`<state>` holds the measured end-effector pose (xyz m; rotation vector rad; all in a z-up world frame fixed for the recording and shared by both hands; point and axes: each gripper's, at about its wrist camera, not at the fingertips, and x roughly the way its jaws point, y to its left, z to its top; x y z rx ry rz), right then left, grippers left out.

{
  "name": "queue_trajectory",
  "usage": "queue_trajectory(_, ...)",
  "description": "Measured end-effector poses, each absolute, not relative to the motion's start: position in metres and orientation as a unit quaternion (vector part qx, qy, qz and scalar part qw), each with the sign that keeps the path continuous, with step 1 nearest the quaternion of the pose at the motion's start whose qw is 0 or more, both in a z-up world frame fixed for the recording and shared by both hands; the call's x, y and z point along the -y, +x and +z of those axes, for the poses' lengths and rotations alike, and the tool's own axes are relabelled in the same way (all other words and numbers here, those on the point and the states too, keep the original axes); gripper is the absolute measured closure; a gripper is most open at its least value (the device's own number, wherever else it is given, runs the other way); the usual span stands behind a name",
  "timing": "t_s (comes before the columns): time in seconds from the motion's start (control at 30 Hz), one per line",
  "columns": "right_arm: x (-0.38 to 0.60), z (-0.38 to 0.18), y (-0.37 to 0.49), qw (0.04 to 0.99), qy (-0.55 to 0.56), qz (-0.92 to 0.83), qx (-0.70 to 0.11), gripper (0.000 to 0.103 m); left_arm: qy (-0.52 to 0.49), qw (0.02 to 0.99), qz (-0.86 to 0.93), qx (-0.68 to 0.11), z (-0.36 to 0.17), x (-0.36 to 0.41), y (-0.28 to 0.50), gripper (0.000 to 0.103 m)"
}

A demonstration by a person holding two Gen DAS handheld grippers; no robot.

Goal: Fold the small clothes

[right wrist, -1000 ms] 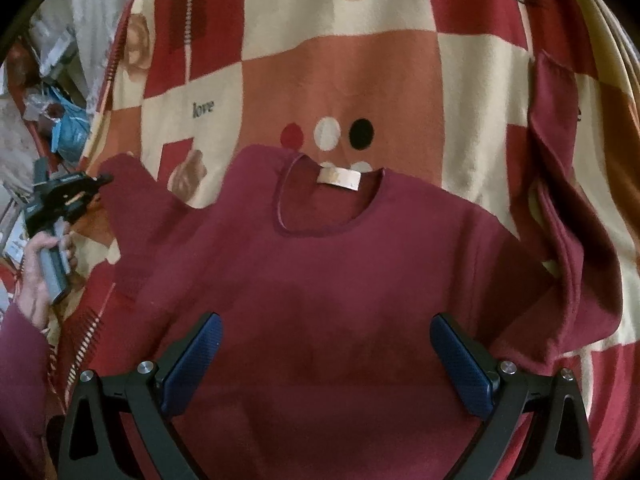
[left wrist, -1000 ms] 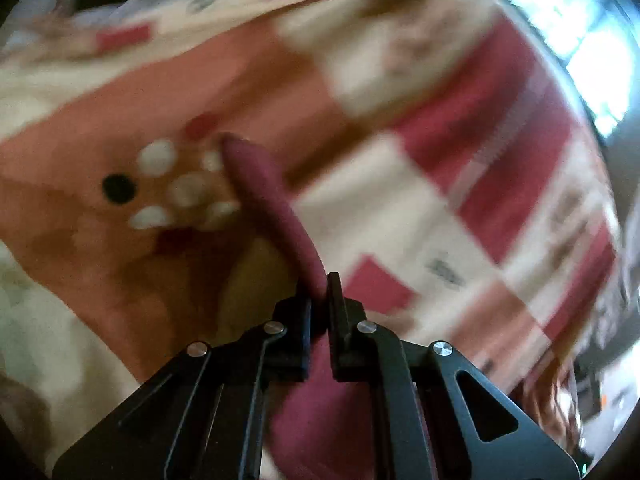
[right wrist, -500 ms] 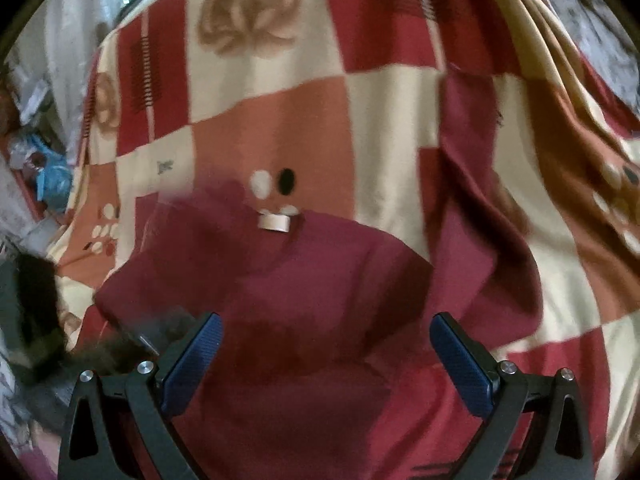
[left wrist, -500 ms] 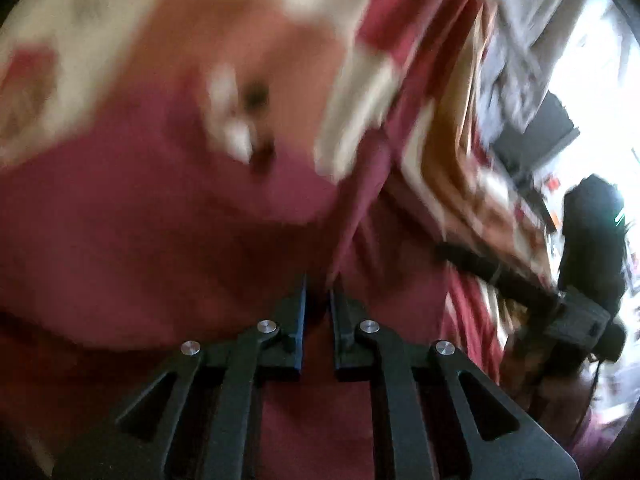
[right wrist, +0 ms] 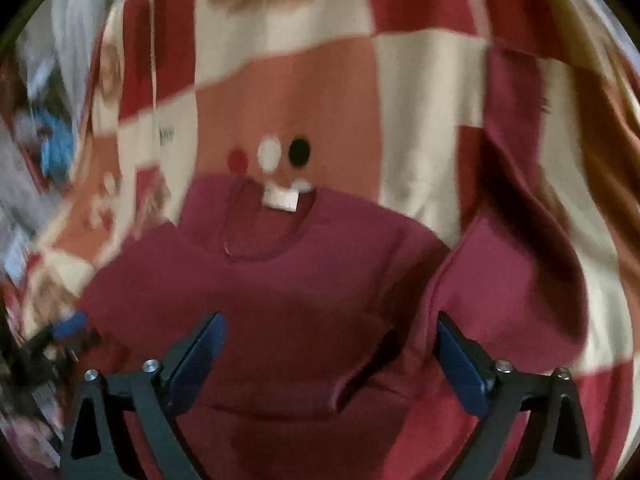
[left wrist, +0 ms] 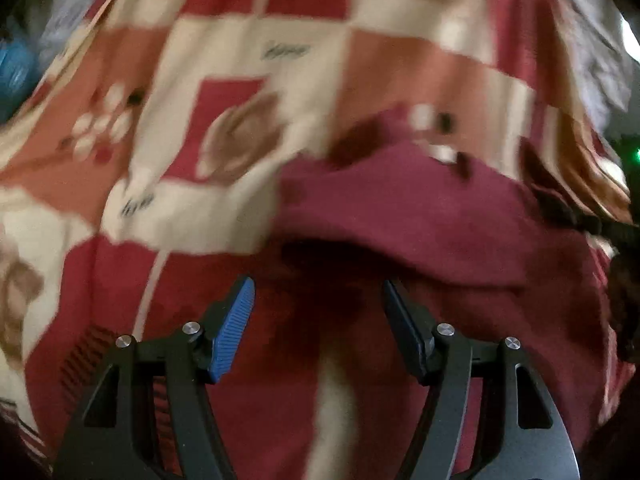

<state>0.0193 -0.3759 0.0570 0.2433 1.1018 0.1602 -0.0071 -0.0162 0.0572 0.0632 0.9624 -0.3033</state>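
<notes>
A small maroon long-sleeved shirt (right wrist: 288, 280) lies on a checked blanket, neck and white label (right wrist: 281, 199) away from me. Its left sleeve is folded in across the body. Its right sleeve (right wrist: 516, 184) stretches up and away to the right. My right gripper (right wrist: 328, 348) is open and empty, just above the shirt's lower body. In the left wrist view the shirt (left wrist: 420, 216) lies ahead and to the right. My left gripper (left wrist: 318, 320) is open and empty over the shirt's left edge. Both views are blurred.
The red, cream and orange checked blanket (right wrist: 328, 92) covers the whole surface and shows again in the left wrist view (left wrist: 224, 60). Clutter with something blue (right wrist: 56, 148) lies past its left edge. The left gripper (right wrist: 60, 336) shows dimly at lower left.
My left gripper carried the left sleeve in over the body, let it go and opened. The right gripper stayed open and shifted a little over the shirt.
</notes>
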Motion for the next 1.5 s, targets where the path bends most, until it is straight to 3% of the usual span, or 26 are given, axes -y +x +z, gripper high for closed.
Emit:
queue_trajectory(0.1,0.365,0.035,0.030,0.823,0.055,0.067,-0.561,0.027,0.002,0.866,-0.128,-0.484,0.033,0.004,0.008,0.037)
queue_trajectory(0.17,0.357,0.033,0.024,0.828,0.006,0.081,-0.555,0.030,0.001,0.876,-0.124,-0.467,0.030,0.004,0.006,0.036)
queue_trajectory(0.27,0.357,0.043,0.019,0.825,-0.043,0.090,-0.556,0.042,0.019,0.878,-0.123,-0.462,0.029,0.011,0.003,0.036)
queue_trajectory(0.37,0.373,0.073,0.020,0.846,-0.021,0.084,-0.526,0.040,0.005,0.879,-0.126,-0.461,0.029,0.004,0.001,0.036)
queue_trajectory(0.5,0.377,0.104,0.021,0.867,0.022,0.126,-0.482,0.029,0.004,0.880,-0.125,-0.458,0.031,0.006,0.001,0.036)
queue_trajectory(0.67,0.335,0.050,0.039,0.822,-0.045,0.180,-0.539,0.028,-0.006,0.881,-0.127,-0.455,0.030,0.004,0.002,0.036)
queue_trajectory(0.77,0.333,0.024,0.039,0.820,-0.031,0.181,-0.542,0.041,-0.012,0.882,-0.128,-0.453,0.031,0.001,0.002,0.037)
queue_trajectory(0.87,0.333,0.036,0.031,0.829,-0.045,0.175,-0.530,0.095,-0.018,0.884,-0.124,-0.450,0.032,0.000,0.003,0.037)
queue_trajectory(0.9,0.333,0.041,0.028,0.831,-0.045,0.177,-0.525,0.097,-0.021,0.886,-0.120,-0.447,0.034,-0.001,0.002,0.037)
queue_trajectory(1.13,0.354,0.095,0.009,0.879,-0.077,0.112,-0.456,0.097,-0.017,0.894,-0.093,-0.439,0.037,-0.006,0.001,0.037)
queue_trajectory(1.4,0.376,0.057,0.033,0.842,-0.090,0.022,-0.531,0.094,-0.023,0.883,-0.116,-0.454,0.043,0.000,-0.005,0.037)
queue_trajectory(1.43,0.374,0.068,0.035,0.852,-0.067,0.031,-0.519,0.090,-0.032,0.883,-0.121,-0.452,0.047,-0.001,-0.008,0.037)
queue_trajectory(1.47,0.371,0.080,0.035,0.862,-0.042,0.047,-0.504,0.079,-0.038,0.884,-0.129,-0.448,0.051,-0.002,-0.010,0.037)
queue_trajectory(1.5,0.366,0.090,0.036,0.869,-0.014,0.069,-0.491,0.058,-0.041,0.884,-0.138,-0.444,0.054,-0.002,-0.011,0.037)
